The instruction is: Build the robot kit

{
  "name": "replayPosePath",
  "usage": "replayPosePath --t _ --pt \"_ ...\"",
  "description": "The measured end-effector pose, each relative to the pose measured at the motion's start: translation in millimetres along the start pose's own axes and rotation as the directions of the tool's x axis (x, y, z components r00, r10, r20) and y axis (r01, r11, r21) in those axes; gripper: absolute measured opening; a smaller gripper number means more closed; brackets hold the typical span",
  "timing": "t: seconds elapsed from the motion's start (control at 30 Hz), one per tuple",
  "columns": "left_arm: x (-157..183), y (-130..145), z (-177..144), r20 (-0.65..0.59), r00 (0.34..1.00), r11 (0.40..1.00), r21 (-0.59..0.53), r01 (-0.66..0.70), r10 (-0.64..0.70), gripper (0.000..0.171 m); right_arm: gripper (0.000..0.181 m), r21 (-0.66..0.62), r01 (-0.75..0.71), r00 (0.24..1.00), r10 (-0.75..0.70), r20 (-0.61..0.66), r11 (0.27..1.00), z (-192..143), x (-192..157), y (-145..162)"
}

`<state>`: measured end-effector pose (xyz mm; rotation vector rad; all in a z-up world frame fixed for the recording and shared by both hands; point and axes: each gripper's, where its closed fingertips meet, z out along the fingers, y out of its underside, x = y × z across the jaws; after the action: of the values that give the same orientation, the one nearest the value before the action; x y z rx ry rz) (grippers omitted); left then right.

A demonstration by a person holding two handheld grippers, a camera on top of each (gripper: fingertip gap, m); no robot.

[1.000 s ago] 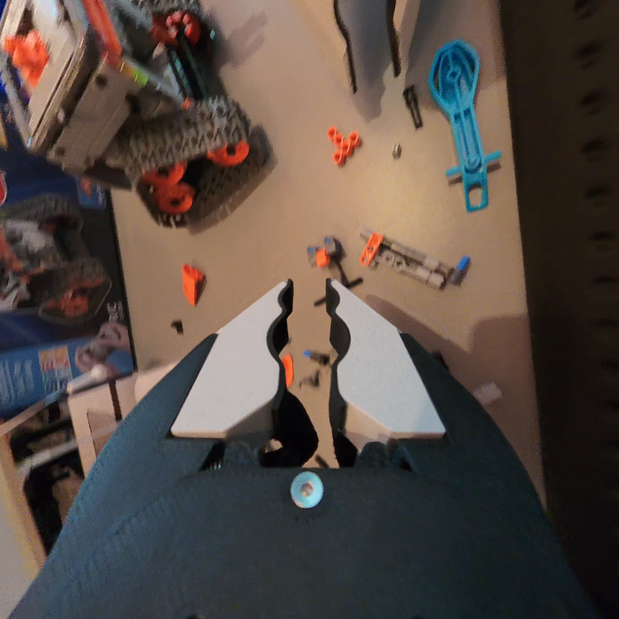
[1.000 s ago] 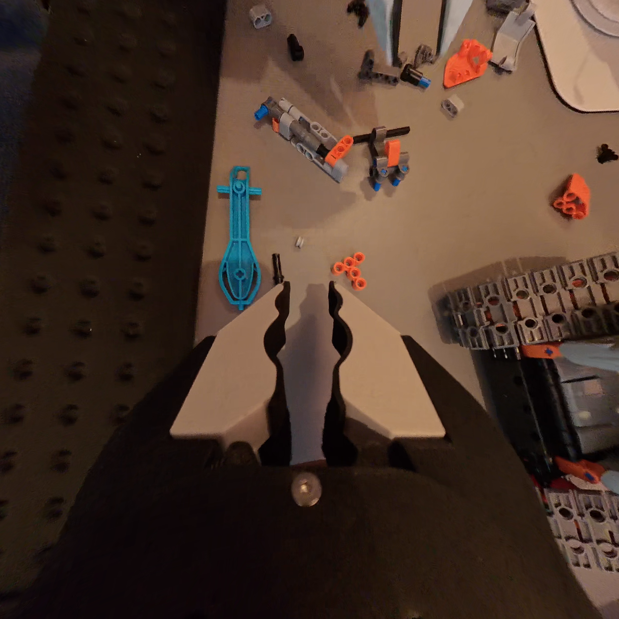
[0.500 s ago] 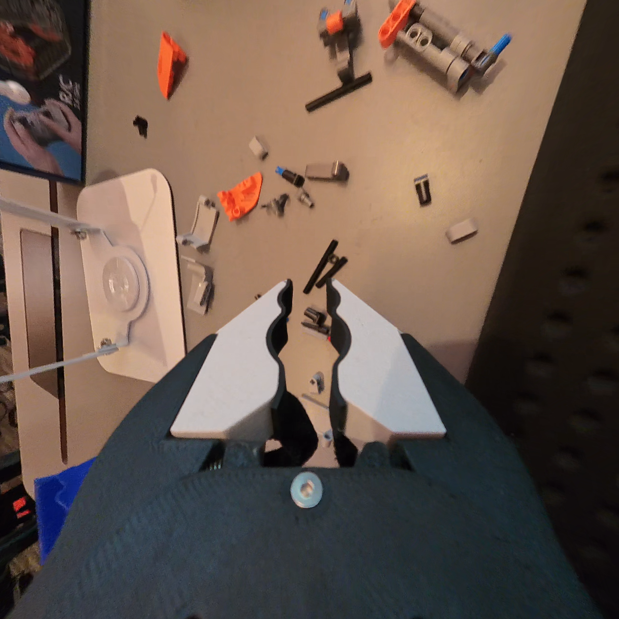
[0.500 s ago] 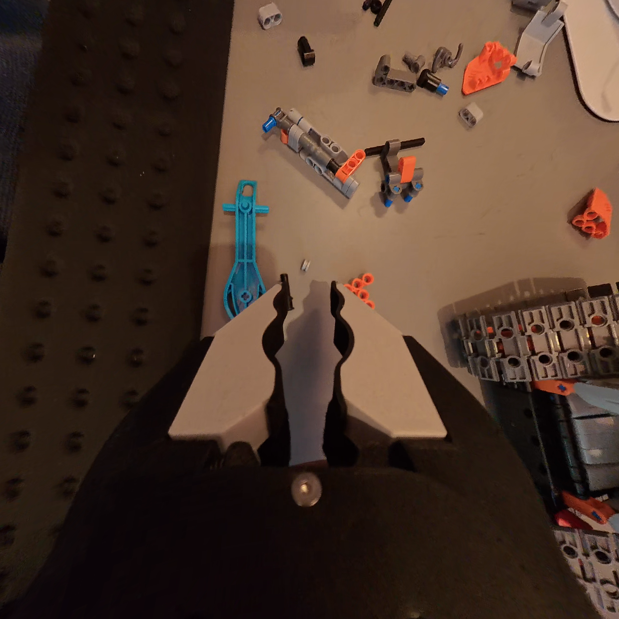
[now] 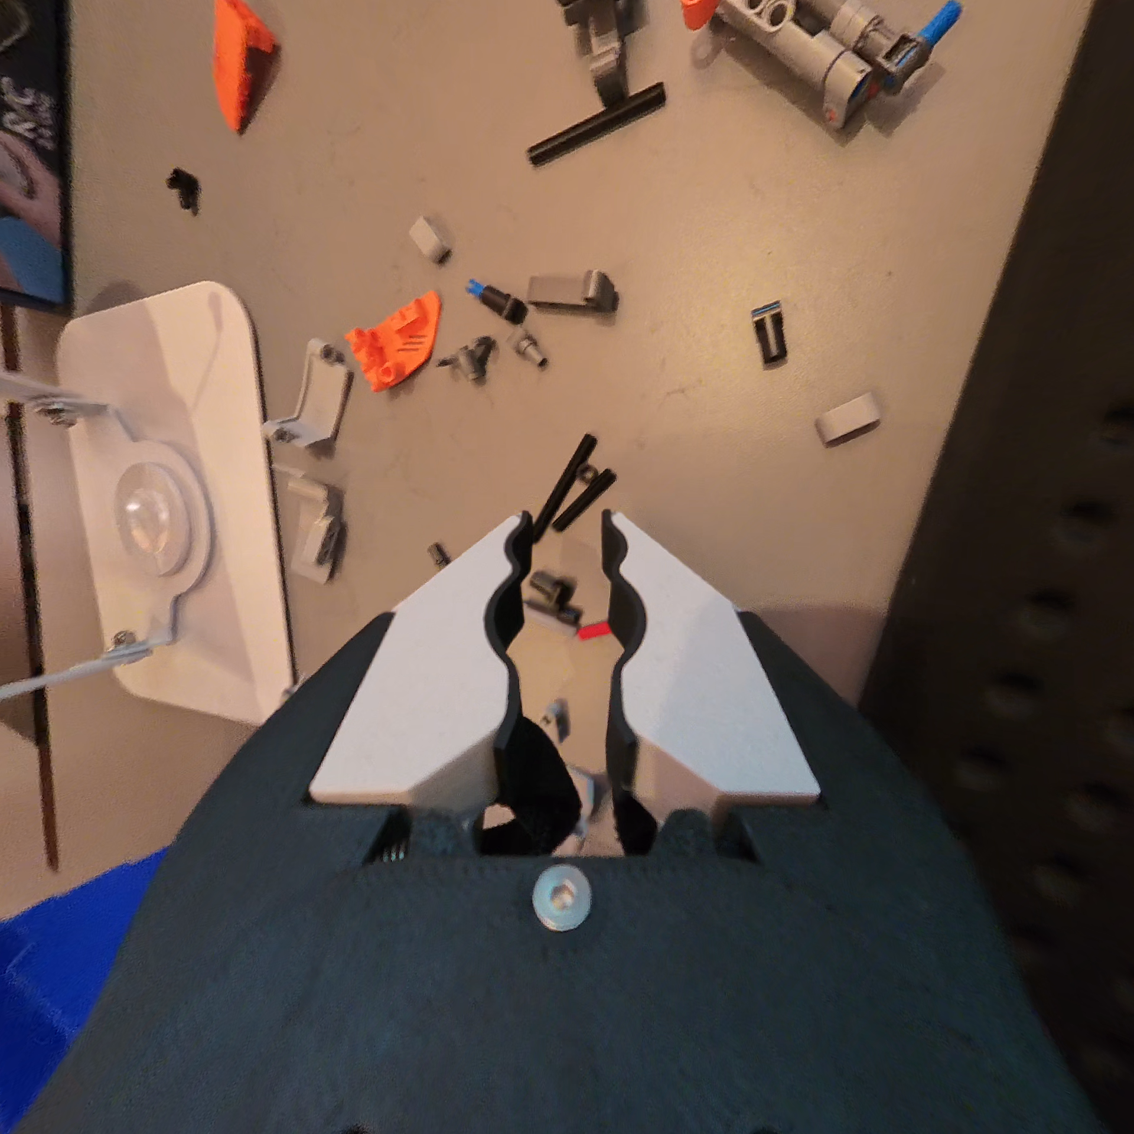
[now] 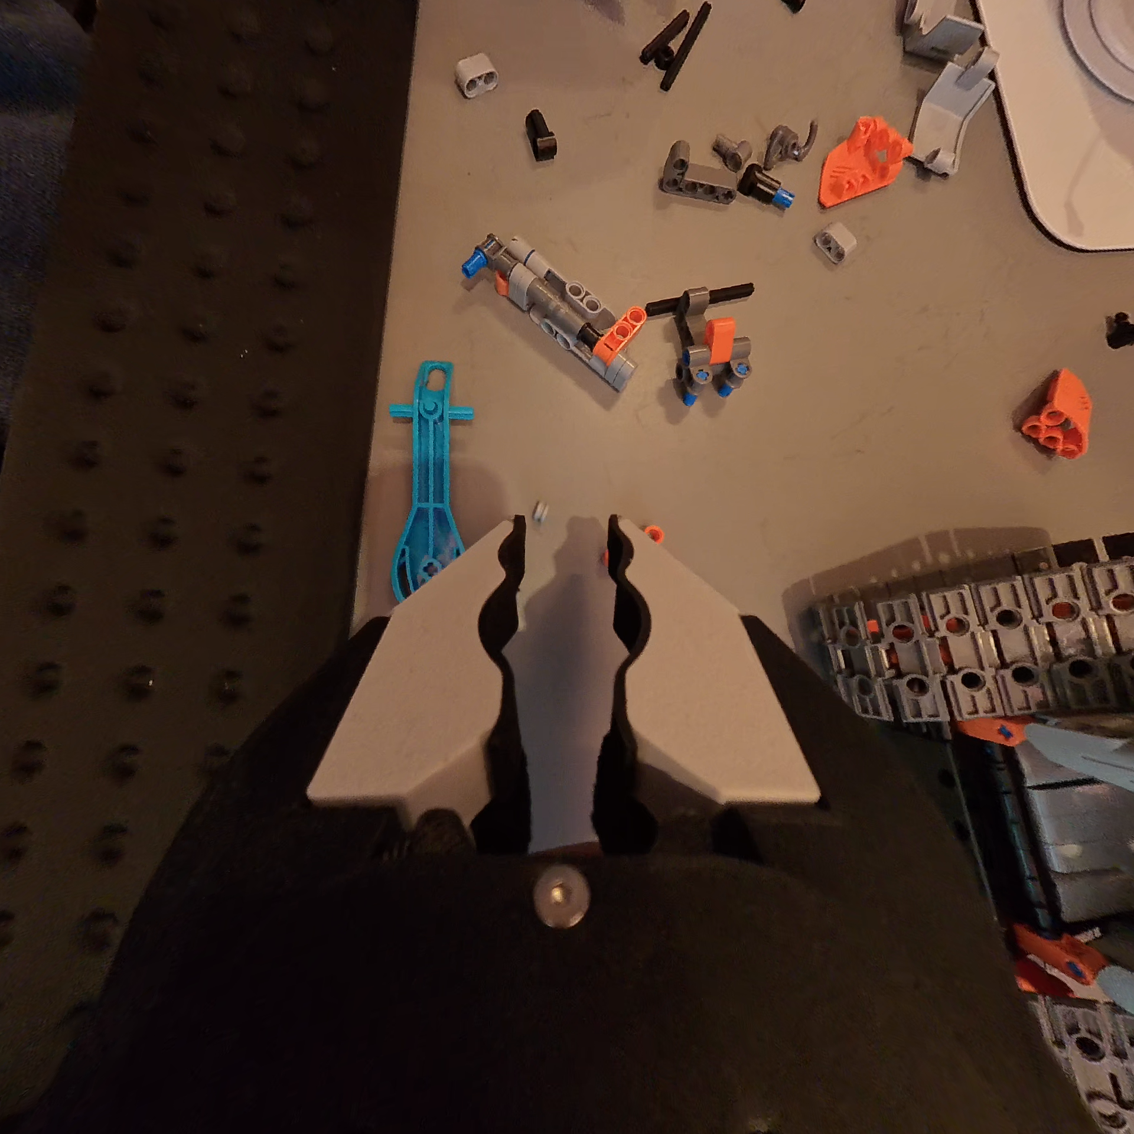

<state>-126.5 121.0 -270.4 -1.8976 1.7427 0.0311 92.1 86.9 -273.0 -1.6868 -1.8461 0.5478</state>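
- We see the left hand-held gripper (image 5: pixel 563 521) parted and empty, over a small black piece (image 5: pixel 548 586) just below two black axles (image 5: pixel 574 488) pointing up-right.
- Our right hand-held gripper (image 6: pixel 564 526) gapes empty over the surface (image 6: pixel 798 478), right of the upright blue tool (image 6: pixel 429 485).

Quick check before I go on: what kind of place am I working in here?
Probably a hobby or home desk set up for building a toy brick kit: loose construction pieces like the orange panel, a teal brick-separator tool, and a partly built tracked vehicle on a beige tabletop.

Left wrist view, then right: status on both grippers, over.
Left gripper open, empty, over small black connector, two black axles just ahead. Right gripper open, empty, between blue tool and orange piece. Tracked vehicle alongside.
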Motion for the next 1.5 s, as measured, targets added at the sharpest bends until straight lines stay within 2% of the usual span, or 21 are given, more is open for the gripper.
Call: replayPosePath --t 0.13,0.27,0.47,0.57,0.63,0.7,0.8,0.9,1.0,1.07,1.2,1.27,1.33,1.5 --pt "-21 5 -26 0.070 0.997 0.999 0.021 0.043 -0.045 0.020 0.024 0.029 -0.004 1.000 0.005 -0.012 1.000 -4 4 -2" --pt "-43 23 -54 0.162 0.985 0.997 -0.030 0.064 -0.059 0.020 0.024 0.056 -0.007 0.999 0.009 -0.032 0.998 -9 8 -3" --pt "-82 62 -127 0.351 0.931 0.987 -0.089 0.135 -0.096 0.018 0.025 0.097 -0.023 0.999 0.028 -0.047 0.995 -16 12 -2" --pt "-88 62 -148 0.348 0.928 0.988 -0.026 0.153 -0.135 0.017 0.025 0.105 -0.008 0.998 0.014 -0.057 0.994 -18 13 -10" --pt "-75 42 -129 0.241 0.958 0.988 0.048 0.148 -0.155 0.016 0.025 0.106 0.008 0.998 -0.001 -0.063 0.994 -17 13 -17" --pt "-56 27 -90 0.137 0.982 0.991 0.040 0.128 -0.132 0.017 0.025 0.108 0.017 0.998 -0.010 -0.067 0.994 -16 12 -23" --pt "-45 17 -31 0.068 0.991 0.993 0.018 0.117 -0.117 0.021 0.025 0.102 0.023 0.998 -0.017 -0.068 0.995 -13 10 -26" --pt "-49 18 1 -0.006 0.978 0.978 0.032 0.207 -0.207 0.022 0.025 0.107 0.020 0.998 -0.013 -0.067 0.994 -12 8 -28" --pt "-49 27 15 -0.058 0.959 0.960 0.001 0.279 -0.279 0.022 0.025 0.113 0.021 0.998 -0.014 -0.064 0.993 -11 8 -28" --pt "-56 33 20 -0.035 0.949 0.950 -0.022 0.312 -0.313 0.022 0.025 0.117 0.021 0.998 -0.014 -0.059 0.993 -11 8 -28" --pt "-54 39 31 -0.079 0.926 0.929 -0.053 0.365 -0.369 0.020 0.025 0.123 0.018 0.998 -0.011 -0.054 0.992 -11 9 -25" --pt "-50 37 34 -0.119 0.915 0.923 -0.041 0.383 -0.385 0.017 0.025 0.129 0.015 0.999 -0.009 -0.054 0.992 -12 9 -24" --pt "-51 37 36 -0.123 0.911 0.919 -0.037 0.393 -0.394 0.003 0.025 0.133 0.014 0.998 -0.006 -0.055 0.991 -13 10 -23" --pt "-53 34 37 -0.113 0.918 0.925 -0.013 0.380 -0.379 0.003 0.023 0.153 0.013 0.998 -0.002 -0.067 0.988 -16 12 -26"
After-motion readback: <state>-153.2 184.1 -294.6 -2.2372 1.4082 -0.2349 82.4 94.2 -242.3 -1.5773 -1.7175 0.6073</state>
